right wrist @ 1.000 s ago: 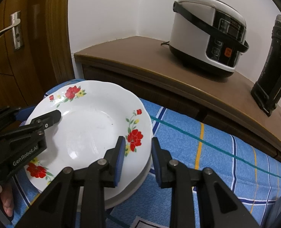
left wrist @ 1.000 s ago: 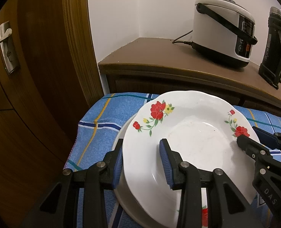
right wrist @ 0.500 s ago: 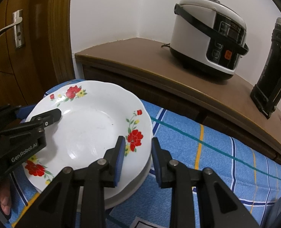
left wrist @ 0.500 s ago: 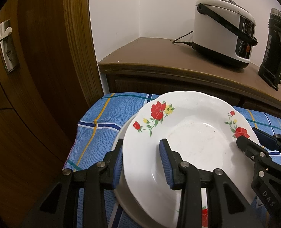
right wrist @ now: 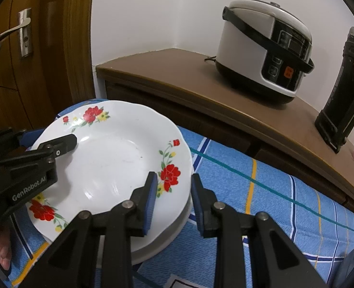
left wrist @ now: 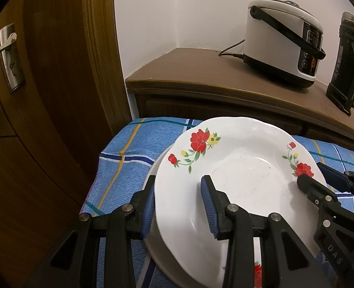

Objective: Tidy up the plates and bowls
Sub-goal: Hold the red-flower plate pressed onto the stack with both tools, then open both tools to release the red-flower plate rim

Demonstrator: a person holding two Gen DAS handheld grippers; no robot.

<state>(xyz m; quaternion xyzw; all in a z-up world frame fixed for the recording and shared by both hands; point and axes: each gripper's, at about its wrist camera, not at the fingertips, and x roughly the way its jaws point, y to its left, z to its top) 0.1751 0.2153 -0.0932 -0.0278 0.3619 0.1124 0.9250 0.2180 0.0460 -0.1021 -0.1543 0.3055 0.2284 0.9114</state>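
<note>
The flowered plate (left wrist: 244, 182) sits tilted on top of a plain white plate (right wrist: 177, 223), both on the blue checked cloth (right wrist: 272, 192). The left gripper (left wrist: 178, 204) straddles its rim at nine o'clock, one pad under the edge, one inside the well; whether the pads actually press, I cannot tell. The right gripper (right wrist: 173, 200) straddles the rim at three o'clock, jaws narrow, contact equally unclear. Beyond, at twelve o'clock, a wooden counter (left wrist: 200, 72) carries a rice cooker (left wrist: 284, 48) and a black jug (left wrist: 347, 64). A door (left wrist: 33, 96) stands at ten o'clock.
</note>
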